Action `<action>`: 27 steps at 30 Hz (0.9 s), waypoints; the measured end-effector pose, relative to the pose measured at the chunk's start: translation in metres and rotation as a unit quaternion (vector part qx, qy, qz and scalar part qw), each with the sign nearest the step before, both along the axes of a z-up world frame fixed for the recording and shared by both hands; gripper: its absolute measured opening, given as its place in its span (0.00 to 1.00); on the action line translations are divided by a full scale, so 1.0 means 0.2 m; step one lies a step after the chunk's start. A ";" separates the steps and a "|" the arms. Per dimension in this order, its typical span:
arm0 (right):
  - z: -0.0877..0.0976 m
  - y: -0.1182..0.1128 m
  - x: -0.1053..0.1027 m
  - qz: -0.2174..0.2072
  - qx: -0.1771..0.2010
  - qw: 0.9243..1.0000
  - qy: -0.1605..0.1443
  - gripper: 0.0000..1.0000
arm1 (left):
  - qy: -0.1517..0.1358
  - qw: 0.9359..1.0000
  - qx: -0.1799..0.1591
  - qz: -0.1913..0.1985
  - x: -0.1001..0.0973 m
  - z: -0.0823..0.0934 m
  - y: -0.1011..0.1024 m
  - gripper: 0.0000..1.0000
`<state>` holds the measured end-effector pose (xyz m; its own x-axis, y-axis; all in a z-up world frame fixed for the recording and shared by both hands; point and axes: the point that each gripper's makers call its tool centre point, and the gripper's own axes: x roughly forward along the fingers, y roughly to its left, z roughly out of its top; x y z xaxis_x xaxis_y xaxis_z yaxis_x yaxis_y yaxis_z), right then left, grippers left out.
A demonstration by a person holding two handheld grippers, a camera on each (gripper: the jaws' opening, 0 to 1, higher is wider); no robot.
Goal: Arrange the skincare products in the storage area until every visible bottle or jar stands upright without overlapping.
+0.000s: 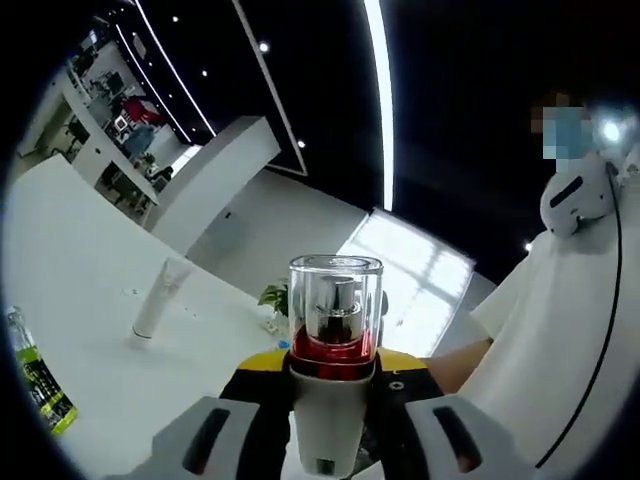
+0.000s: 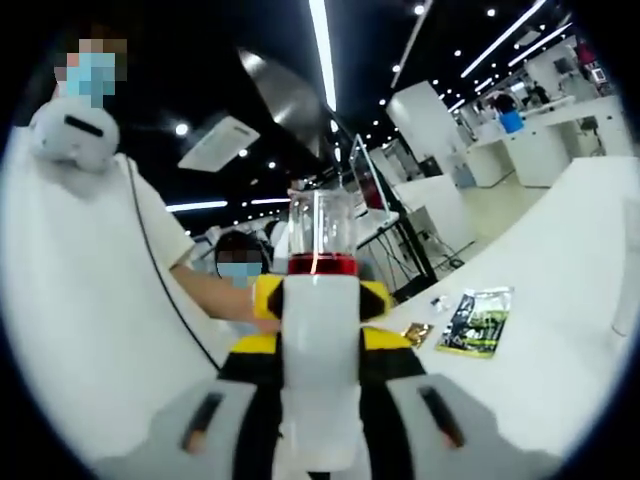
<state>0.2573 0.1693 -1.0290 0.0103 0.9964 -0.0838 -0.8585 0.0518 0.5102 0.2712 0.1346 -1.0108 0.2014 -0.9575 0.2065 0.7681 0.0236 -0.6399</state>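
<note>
A skincare bottle (image 1: pixel 334 330) with a clear cap, a red collar and a white body stands upright in the air between my left gripper's (image 1: pixel 330 445) grey jaws, which are shut on its lower body. The same bottle (image 2: pixel 321 300) rises between my right gripper's (image 2: pixel 320 440) jaws, also closed against it. Behind the bottle in each view sits the black and yellow front of the other gripper (image 1: pixel 395 372) (image 2: pixel 375 340), facing mine. A white tube (image 1: pixel 160 297) stands cap-down on the white table (image 1: pixel 90 260). A green and yellow bottle (image 1: pixel 35 375) lies at the left edge.
A person in white (image 1: pixel 570 330) (image 2: pixel 80 300) stands close behind the grippers. On the table (image 2: pixel 560 300) lie a green and black sachet (image 2: pixel 478 320) and a small gold packet (image 2: pixel 417 333). A potted plant (image 1: pixel 272 297) sits at the table's far edge.
</note>
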 end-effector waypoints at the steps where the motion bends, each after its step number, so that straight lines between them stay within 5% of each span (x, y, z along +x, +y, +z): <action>1: 0.00 0.00 0.00 0.002 0.002 1.000 0.000 0.26 | -0.002 1.000 0.003 0.002 0.00 0.00 0.00 0.31; 6: -0.05 0.01 0.01 0.002 -0.005 1.000 0.005 0.26 | -0.011 1.000 0.025 0.015 0.02 -0.04 0.00 0.29; 11: -0.09 0.02 -0.01 0.015 -0.024 1.000 -0.014 0.27 | -0.047 0.995 0.084 0.011 0.00 -0.07 -0.01 0.28; 18: -0.13 0.04 0.02 0.004 -0.036 0.999 -0.017 0.29 | -0.060 0.992 0.105 0.035 0.02 -0.11 0.00 0.27; 27: -0.28 0.04 0.04 -0.017 -0.100 0.994 -0.025 0.30 | -0.085 0.983 0.159 0.037 0.03 -0.25 0.00 0.27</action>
<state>0.2644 0.1775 -1.0854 0.0534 0.9587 -0.2794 -0.8789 0.1780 0.4426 0.2767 0.1346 -1.0601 0.2613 -0.9632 -0.0632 0.8522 0.2610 -0.4534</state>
